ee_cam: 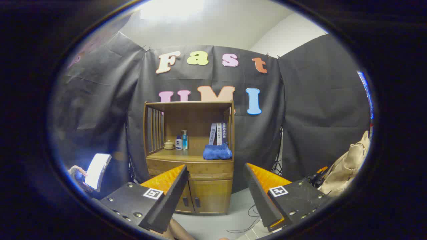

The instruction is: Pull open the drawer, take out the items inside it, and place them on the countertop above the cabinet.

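The gripper (215,173) is held level, pointing forward. Its two fingers (173,190) are spread wide apart, with nothing between them and neither pad in contact with anything. Each finger angles outward from its base toward its tip.

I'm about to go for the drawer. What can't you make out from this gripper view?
- Contents of the drawer: it is closed.
- Any drawer handle: too small to tell.
- Cabinet lower left corner: hidden behind one finger of the open gripper.
- Books: too small to read.
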### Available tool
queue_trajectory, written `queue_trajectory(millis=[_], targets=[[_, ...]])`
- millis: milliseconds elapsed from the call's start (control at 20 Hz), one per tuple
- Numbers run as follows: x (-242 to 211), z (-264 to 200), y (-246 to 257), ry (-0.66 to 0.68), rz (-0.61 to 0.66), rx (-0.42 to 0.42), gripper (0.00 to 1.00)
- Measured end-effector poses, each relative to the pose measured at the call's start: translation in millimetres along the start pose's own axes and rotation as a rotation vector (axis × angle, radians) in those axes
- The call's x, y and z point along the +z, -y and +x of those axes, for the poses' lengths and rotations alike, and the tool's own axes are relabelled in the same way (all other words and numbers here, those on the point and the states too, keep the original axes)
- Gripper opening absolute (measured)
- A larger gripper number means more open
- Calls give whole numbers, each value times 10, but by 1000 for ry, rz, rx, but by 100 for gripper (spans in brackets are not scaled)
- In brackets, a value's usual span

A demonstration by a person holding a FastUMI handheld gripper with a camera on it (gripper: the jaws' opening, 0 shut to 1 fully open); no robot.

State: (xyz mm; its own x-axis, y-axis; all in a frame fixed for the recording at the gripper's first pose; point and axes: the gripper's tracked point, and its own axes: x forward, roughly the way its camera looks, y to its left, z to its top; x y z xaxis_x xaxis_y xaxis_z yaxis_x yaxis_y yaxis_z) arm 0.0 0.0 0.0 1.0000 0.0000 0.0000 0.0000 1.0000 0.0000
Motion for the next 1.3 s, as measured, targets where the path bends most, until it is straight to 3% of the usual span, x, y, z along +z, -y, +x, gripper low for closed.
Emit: queue_trajectory(millis=[750,1000,1300], targets=[[-150,198,-259,-14,-56,30,99],[-246,759,-635,2,-33,105,99],[-625,1848,-992,-2,34,141,100]])
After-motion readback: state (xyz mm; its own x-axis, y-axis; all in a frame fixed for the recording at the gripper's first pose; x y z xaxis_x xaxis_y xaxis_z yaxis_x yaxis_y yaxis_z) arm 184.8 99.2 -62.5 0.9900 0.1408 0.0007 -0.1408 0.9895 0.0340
